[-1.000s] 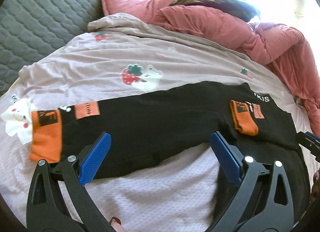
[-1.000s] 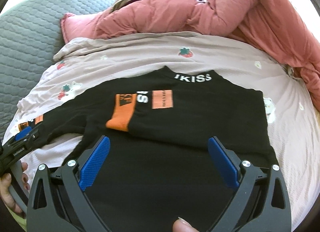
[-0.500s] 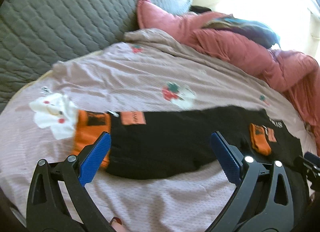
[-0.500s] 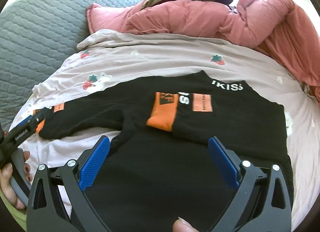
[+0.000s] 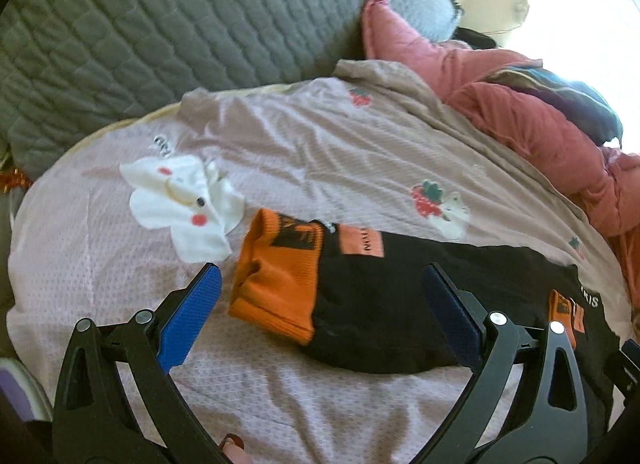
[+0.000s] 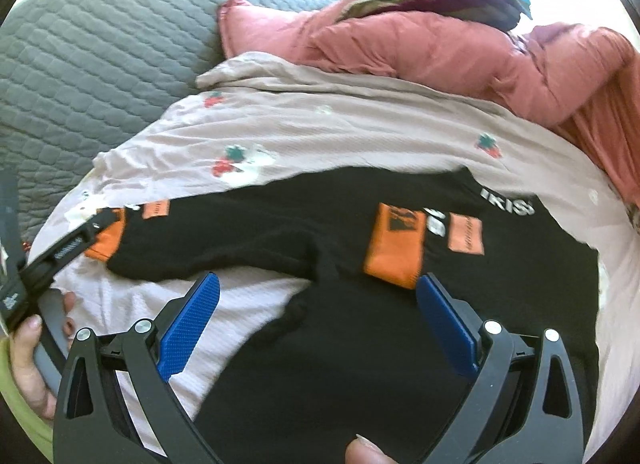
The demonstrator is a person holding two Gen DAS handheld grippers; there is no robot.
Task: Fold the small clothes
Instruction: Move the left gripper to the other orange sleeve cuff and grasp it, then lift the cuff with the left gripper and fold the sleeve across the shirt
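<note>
A small black sweater with orange cuffs lies flat on the pink bedsheet. One sleeve is folded across the chest, its orange cuff lying below the collar lettering. The other sleeve stretches out to the left, ending in an orange cuff. My left gripper is open, its fingers on either side of this cuff and sleeve, just above them. My right gripper is open over the sweater's body near the armpit. The left gripper also shows at the left edge of the right wrist view.
A grey quilted headboard rises behind the bed. A rumpled red-pink duvet with a striped cloth on top lies at the back right. A white bear print marks the sheet left of the outstretched cuff.
My left gripper has moved left along the outstretched sleeve, so the orange cuff now lies between its fingers. My right gripper has shifted slightly left over the sweater. Both stay open.
</note>
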